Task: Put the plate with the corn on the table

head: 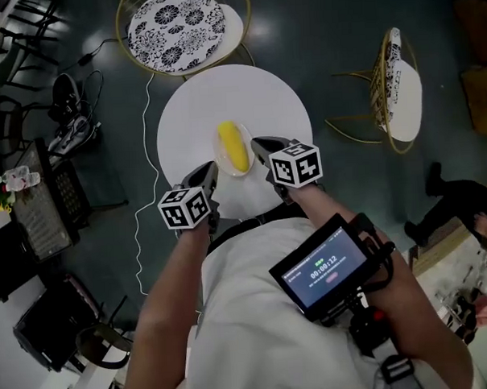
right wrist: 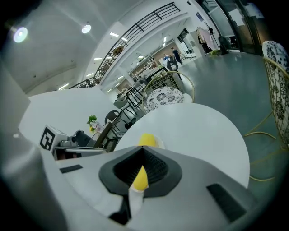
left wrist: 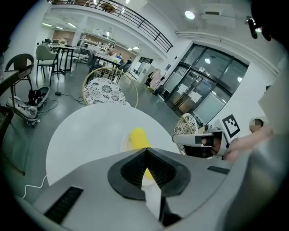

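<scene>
A small screen (head: 327,267) strapped to the chest of a person in a white shirt (head: 232,311) fills the near edge of the head view, its readout too small to make out. Ahead of it, the left claw (head: 210,173) and the right claw (head: 260,147) meet a pale oval plate (head: 218,157) from either side. Each claw is pressed together on the plate's rim. In both gripper views only a white sliver of that rim shows between the ribbed black pads, and the grey housing hides the plate's near half. A smooth yellow ear of corn (head: 234,146) lies lengthwise on the plate. The plate sits over the near part of a round, matte white desk (head: 191,103). White on white, it cannot be told whether plate and desk are touching. Beyond the desk stands a gold wire chair (head: 177,25) with a black-and-white floral cushion. A second chair (head: 400,86) of the same make stands well apart on the right. A thin white cable (head: 143,194) trails over the dark floor at left.
</scene>
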